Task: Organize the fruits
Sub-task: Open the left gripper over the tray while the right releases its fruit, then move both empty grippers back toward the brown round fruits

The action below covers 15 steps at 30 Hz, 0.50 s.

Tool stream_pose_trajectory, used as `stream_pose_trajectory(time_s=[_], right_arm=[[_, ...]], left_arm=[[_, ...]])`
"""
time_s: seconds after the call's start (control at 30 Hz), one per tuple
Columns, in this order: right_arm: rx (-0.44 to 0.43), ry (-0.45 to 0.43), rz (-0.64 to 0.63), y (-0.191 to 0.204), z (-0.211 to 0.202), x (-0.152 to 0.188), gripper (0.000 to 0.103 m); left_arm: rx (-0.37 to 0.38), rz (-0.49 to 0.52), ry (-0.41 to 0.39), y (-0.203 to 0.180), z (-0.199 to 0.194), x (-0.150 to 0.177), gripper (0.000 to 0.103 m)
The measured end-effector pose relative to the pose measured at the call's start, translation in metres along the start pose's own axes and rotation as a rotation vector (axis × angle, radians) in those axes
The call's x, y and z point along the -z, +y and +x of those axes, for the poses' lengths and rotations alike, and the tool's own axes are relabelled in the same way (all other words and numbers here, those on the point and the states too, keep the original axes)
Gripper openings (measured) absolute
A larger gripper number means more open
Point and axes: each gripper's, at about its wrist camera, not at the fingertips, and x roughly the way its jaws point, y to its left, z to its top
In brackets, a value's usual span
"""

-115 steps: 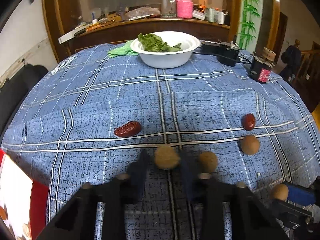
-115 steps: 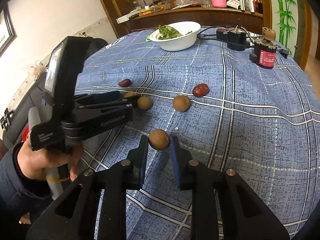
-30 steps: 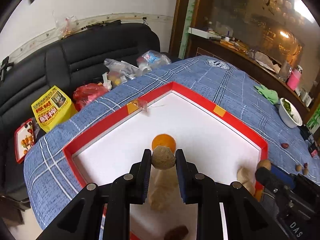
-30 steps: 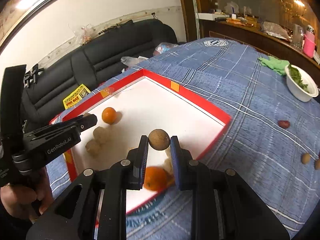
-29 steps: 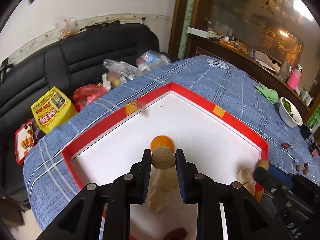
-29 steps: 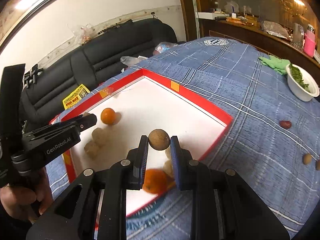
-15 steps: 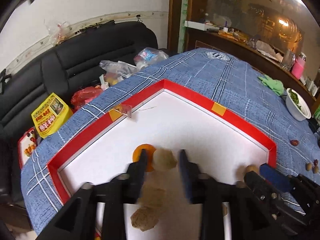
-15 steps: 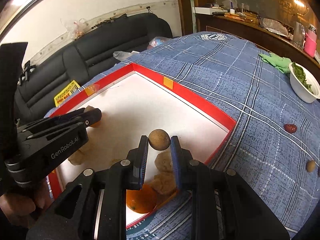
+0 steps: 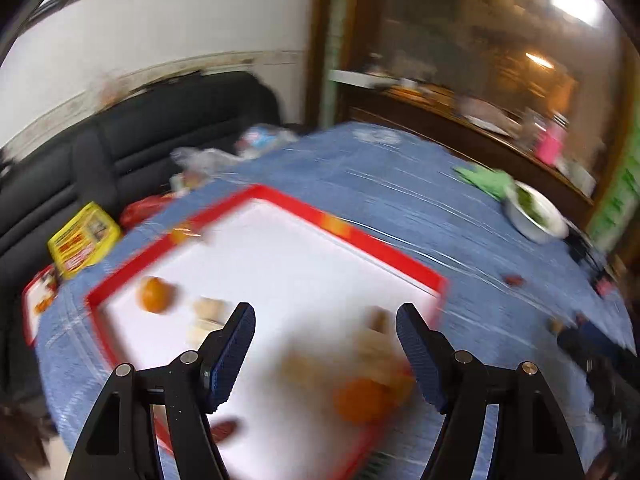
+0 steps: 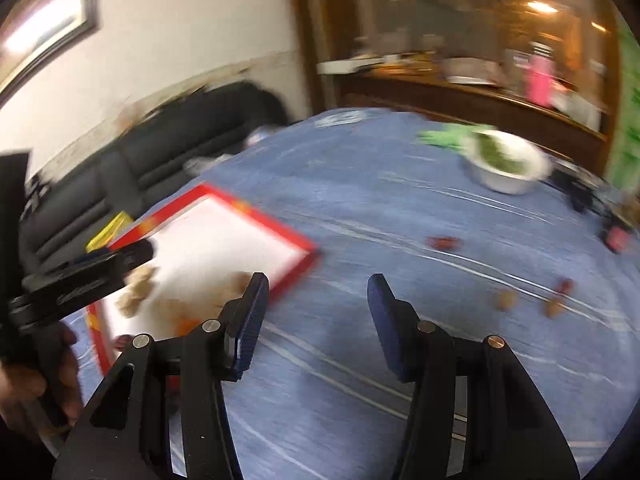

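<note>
Both views are blurred by motion. My left gripper [image 9: 326, 344] hangs over the white tray with the red rim [image 9: 348, 228]; its jaws are opening and nothing is between them. In the tray lie two oranges [image 9: 154, 294] [image 9: 360, 400], several brown round fruits [image 9: 296, 364] and a red date [image 9: 224, 426]. My right gripper [image 10: 318, 312] is over the blue checked cloth just right of the tray [image 10: 280, 232], jaws opening and empty. A red date [image 10: 444, 243] and small brown fruits [image 10: 506, 300] lie on the cloth to the right.
A white bowl of greens [image 10: 506, 164] and a green cloth stand at the table's far side. A person's hand [image 10: 24, 392] holds the left gripper [image 10: 80, 276] at the left. A black sofa with bags lies beyond the table; a wooden sideboard is behind.
Both grippers held a brown round fruit over the tray; both have let go and opened. Both cameras have swung rightward, the right gripper passing from over the tray to over the cloth.
</note>
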Motion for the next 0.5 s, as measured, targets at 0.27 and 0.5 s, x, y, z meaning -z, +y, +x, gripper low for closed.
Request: stream_pose_trajectory(time_s=[0.27, 0.5], right_arm=[[0.240, 0.043, 0.190, -0.133, -0.031, 0.039, 0.051], [0.260, 0.091, 0.244, -0.176, -0.018, 0.042, 0.051]], left_arm=[[0.150, 0.284, 0.074, -0.107, 0.008, 0.046, 0.071], [0.202, 0.356, 0.107, -0.146, 0.016, 0.063, 0.071]])
